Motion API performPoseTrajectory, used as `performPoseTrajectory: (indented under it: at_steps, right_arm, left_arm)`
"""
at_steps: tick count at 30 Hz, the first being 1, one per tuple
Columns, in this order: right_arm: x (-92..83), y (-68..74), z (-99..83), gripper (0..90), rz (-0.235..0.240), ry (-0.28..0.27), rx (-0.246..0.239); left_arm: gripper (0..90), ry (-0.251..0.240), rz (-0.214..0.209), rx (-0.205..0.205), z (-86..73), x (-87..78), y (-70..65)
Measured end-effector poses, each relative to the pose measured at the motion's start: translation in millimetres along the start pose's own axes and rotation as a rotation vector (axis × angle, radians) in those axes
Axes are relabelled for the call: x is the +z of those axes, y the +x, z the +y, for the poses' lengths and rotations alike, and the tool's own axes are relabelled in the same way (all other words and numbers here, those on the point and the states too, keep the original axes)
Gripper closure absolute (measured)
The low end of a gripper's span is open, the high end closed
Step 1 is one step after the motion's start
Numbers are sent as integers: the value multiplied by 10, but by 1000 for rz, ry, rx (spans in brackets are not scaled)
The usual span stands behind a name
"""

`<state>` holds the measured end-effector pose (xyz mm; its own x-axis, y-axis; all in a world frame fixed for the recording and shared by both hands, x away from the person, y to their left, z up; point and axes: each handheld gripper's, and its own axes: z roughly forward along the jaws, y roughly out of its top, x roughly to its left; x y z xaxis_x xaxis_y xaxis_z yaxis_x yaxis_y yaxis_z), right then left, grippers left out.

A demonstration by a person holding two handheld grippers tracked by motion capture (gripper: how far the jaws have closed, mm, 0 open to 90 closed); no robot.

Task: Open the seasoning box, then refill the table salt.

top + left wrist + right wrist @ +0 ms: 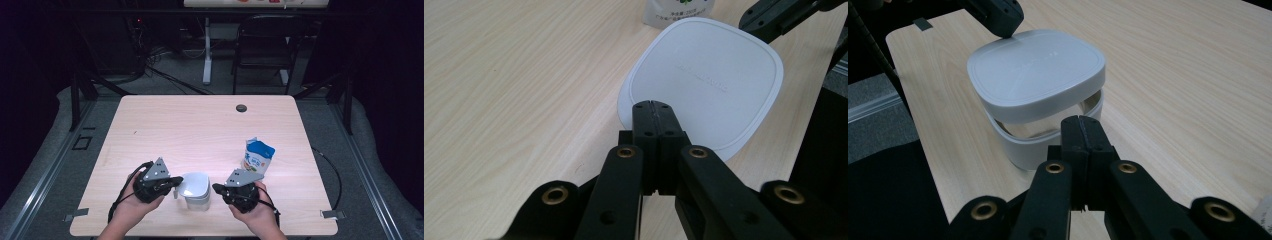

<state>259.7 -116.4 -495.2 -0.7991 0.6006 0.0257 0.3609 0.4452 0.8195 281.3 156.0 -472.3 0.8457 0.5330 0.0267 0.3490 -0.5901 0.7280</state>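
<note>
While I hold one hand-held gripper in each hand, a white container [196,190] stands between them near the front edge of the desk [190,130]. My left hand-held gripper [653,104] has its two black jaws pressed together with nothing between them, and its tip lies at the edge of the container's lid [704,75]. My right hand-held gripper [1082,120] is also closed and empty; its tip is just beside the lower part of the container [1048,145], and I cannot tell if it touches it.

The container is of smooth, matt white plastic, square with strongly rounded corners. Its lid is flat on top with a thin raised line running around near the rim. From the right gripper view the lid looks lifted or tilted above the base, because a dark gap shows between them on the near side. In the middle of the lid there is a short line of embossed letters, but they are too faint for me to read.

The desk has a pale wood-grain surface with rounded corners and a small dark round hole [241,108] near its far edge. Behind my right hand a soft pouch [258,156] stands upright, blue and white and a little crumpled at the top. It carries printed writing that is too small to read.

The jaws are of black, hard material with brass-coloured rivets at the joints.
</note>
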Motion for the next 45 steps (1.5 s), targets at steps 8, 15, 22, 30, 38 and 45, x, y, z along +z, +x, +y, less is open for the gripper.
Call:
performPoseTrajectory:
  at_steps: [8,15,22,30,38,45]
  right_arm:
    - [91,60,-18,900,19,26,-20]
    - [103,73,-16,900,22,30,-26]
    - [100,84,-7,900,22,22,-27]
    - [87,125,25,900,14,15,-39]
    - [76,159,124,900,13,8,-58]
    - [85,182,251,900,17,3,-72]
  left_arm:
    - [900,-1,-1,0,-1,0,3]
    - [900,-8,2,-1,-6,3,4]
    - [900,-8,-5,-11,-6,2,11]
    - [885,-49,23,-50,-16,-109,74]
    - [823,-85,60,-93,-75,-298,208]
    - [791,-110,99,-135,-147,-460,359]
